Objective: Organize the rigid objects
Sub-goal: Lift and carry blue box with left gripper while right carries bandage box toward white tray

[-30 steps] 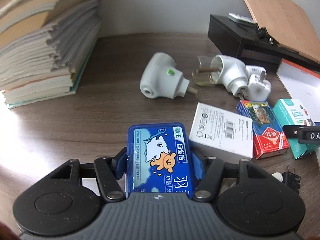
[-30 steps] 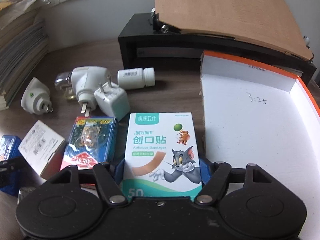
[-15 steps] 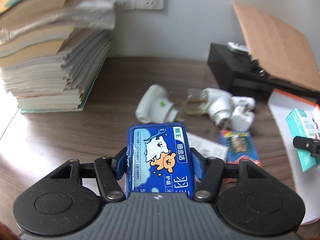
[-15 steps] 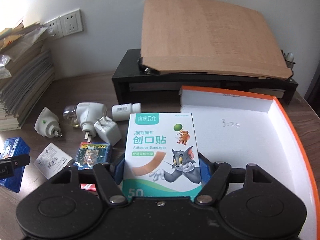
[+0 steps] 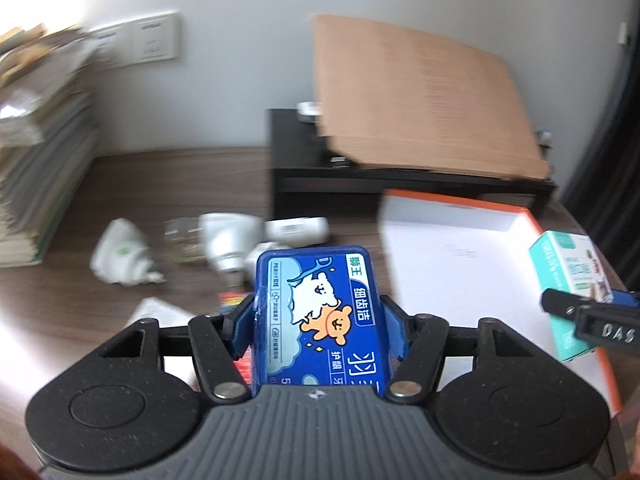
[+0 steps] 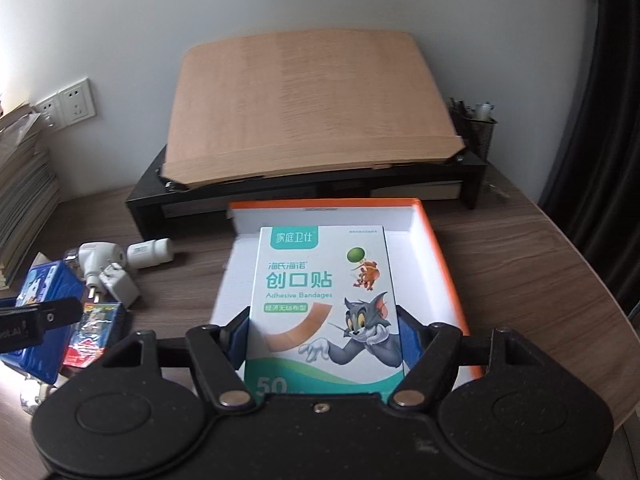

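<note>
My left gripper (image 5: 318, 326) is shut on a blue floss-pick box (image 5: 320, 312) with a cartoon bear, held up above the wooden desk. My right gripper (image 6: 324, 332) is shut on a teal and white adhesive bandage box (image 6: 324, 304), which hangs over the white tray with orange rim (image 6: 440, 256). In the left wrist view the bandage box (image 5: 568, 276) and the right gripper show at the far right, over the tray (image 5: 460, 248). The blue box (image 6: 44, 288) shows at the left edge of the right wrist view.
White plug adapters (image 6: 108, 268), a small white bottle (image 6: 150, 254), a red card box (image 6: 94, 332) and a white carton (image 5: 156, 312) lie on the desk left of the tray. A black riser (image 6: 148, 204) carrying a brown board (image 6: 312, 108) stands behind. Books (image 5: 36, 160) are stacked far left.
Both grippers have risen and swung right with their boxes. The bandage box now hangs over the tray, and the blue box has left the plug area and neared the tray's left edge.
</note>
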`<state>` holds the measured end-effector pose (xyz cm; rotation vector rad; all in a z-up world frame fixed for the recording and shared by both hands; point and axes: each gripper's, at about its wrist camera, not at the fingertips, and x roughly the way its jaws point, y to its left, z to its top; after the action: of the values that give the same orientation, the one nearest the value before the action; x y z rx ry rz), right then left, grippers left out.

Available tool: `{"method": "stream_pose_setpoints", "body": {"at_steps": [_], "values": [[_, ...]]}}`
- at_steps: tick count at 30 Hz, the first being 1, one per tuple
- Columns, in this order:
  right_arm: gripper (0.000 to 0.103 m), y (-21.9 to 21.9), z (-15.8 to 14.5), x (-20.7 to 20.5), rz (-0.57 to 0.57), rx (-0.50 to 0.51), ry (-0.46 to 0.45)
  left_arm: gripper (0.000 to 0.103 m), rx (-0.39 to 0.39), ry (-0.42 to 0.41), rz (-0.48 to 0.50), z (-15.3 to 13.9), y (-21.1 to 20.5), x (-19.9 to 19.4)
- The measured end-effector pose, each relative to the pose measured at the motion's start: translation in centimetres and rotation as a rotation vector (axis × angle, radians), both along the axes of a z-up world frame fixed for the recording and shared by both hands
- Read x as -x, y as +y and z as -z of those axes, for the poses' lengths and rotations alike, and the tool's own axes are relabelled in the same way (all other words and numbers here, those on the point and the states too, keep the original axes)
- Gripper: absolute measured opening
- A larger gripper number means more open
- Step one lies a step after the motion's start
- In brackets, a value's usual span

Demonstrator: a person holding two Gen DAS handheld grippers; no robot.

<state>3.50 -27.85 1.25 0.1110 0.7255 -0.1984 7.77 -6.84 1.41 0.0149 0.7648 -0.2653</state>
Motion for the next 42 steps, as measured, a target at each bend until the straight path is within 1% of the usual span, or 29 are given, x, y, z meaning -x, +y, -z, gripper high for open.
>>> {"method": "stream_pose_setpoints", "body": {"at_steps": [6,12,16,19,22,27,28,31,34,37,40,42], "values": [[0.084,-3.0,0.4,1.4,0.018,-0.026,-0.004,0.064,-0.001,-0.013,0.045,-0.1,-4.4,0.6],[0.084,-5.2,0.9,2.4,0.024,-0.050,0.000,0.064,-0.009,0.017,0.061,1.5,-6.6,1.2],[0.084,-6.2,1.0,2.6,0.018,-0.056,-0.009,0.064,-0.026,-0.002,0.064,2.2,-7.7,1.3],[0.084,-6.7,1.0,2.7,0.013,-0.060,-0.012,0.064,-0.050,-0.031,0.065,2.8,-8.6,1.1],[0.084,-6.9,1.1,2.7,-0.002,-0.062,-0.008,0.064,-0.058,-0.052,0.059,3.3,-9.3,0.8],[0.084,-7.2,1.2,2.7,-0.020,-0.047,0.000,0.064,-0.071,-0.073,0.056,5.1,-10.7,0.3],[0.084,-7.3,1.2,2.7,-0.024,-0.042,0.001,0.064,-0.084,-0.078,0.056,5.5,-11.0,0.3],[0.084,-7.7,1.4,2.4,-0.041,-0.033,0.009,0.064,-0.094,-0.072,0.043,6.4,-11.3,0.2],[0.084,-8.0,1.9,1.9,-0.055,-0.032,0.020,0.064,-0.117,-0.083,0.027,6.7,-11.5,0.5],[0.084,-8.1,2.3,1.3,-0.079,-0.037,0.027,0.064,-0.103,-0.083,0.006,6.6,-11.2,1.1],[0.084,-7.7,2.3,0.6,-0.109,-0.038,0.019,0.064,-0.084,-0.062,-0.025,6.6,-10.8,1.9],[0.084,-7.4,2.3,0.0,-0.125,-0.036,0.014,0.064,-0.091,-0.064,-0.029,6.5,-10.7,2.3]]}}
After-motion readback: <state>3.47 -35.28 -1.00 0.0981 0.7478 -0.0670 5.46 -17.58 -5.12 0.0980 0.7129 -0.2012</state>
